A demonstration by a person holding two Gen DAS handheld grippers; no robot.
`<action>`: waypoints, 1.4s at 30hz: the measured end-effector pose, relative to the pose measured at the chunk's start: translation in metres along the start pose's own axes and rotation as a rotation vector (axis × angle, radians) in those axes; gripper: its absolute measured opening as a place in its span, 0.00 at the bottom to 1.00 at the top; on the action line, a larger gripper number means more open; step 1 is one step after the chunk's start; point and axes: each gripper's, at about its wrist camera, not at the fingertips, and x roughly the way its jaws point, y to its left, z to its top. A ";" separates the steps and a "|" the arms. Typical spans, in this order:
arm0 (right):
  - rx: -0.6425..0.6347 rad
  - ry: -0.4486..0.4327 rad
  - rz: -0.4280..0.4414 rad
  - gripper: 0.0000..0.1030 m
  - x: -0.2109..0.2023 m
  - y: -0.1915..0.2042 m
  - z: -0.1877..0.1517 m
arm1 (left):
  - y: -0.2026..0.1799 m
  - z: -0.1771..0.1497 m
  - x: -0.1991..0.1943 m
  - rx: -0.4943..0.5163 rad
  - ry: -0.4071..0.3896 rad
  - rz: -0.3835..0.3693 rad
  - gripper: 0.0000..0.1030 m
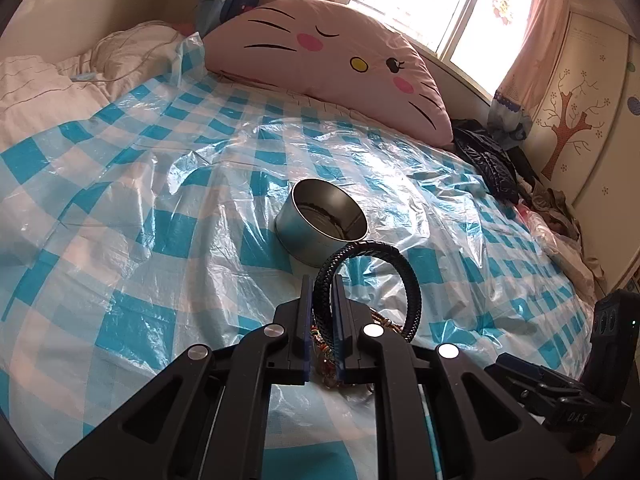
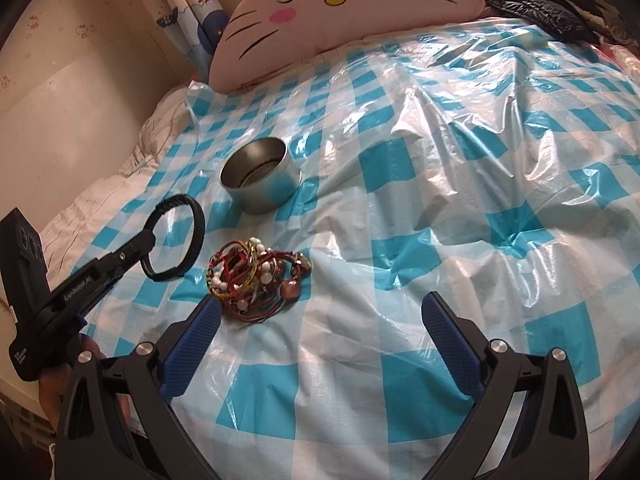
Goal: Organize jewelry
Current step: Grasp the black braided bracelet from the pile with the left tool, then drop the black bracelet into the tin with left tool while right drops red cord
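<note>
My left gripper [image 1: 322, 286] is shut on a black braided bracelet [image 1: 410, 280] and holds it upright above the bed, just short of a round open metal tin [image 1: 308, 236]. In the right wrist view the left gripper [image 2: 147, 237] grips the same bracelet [image 2: 196, 236] to the left of a tangled pile of red, gold and white-beaded jewelry [image 2: 256, 280]; the tin [image 2: 262, 196] stands beyond the pile. My right gripper [image 2: 322, 318] is open and empty, just near of the pile. In the left wrist view the pile [image 1: 384, 322] is mostly hidden behind the fingers.
A blue-and-white checked plastic sheet [image 2: 440, 208] covers the bed. A pink cat-face pillow [image 1: 328, 60] lies at the head. Dark clothes [image 1: 488, 164] are heaped at the right edge by a cupboard [image 1: 580, 120]. A wall runs along the left side [image 2: 80, 80].
</note>
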 end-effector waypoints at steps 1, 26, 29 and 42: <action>-0.028 0.027 0.008 0.93 0.007 0.005 0.001 | 0.001 0.000 -0.001 -0.006 -0.003 -0.001 0.08; -0.483 0.151 -0.048 0.40 0.097 0.029 0.034 | 0.007 0.000 0.008 -0.001 0.017 0.009 0.08; -0.495 0.139 -0.027 0.15 0.095 0.032 0.033 | 0.008 -0.001 0.008 -0.001 0.018 0.010 0.08; -0.198 -0.045 0.147 0.15 0.026 0.004 0.059 | 0.003 0.007 0.012 0.022 0.000 0.011 0.08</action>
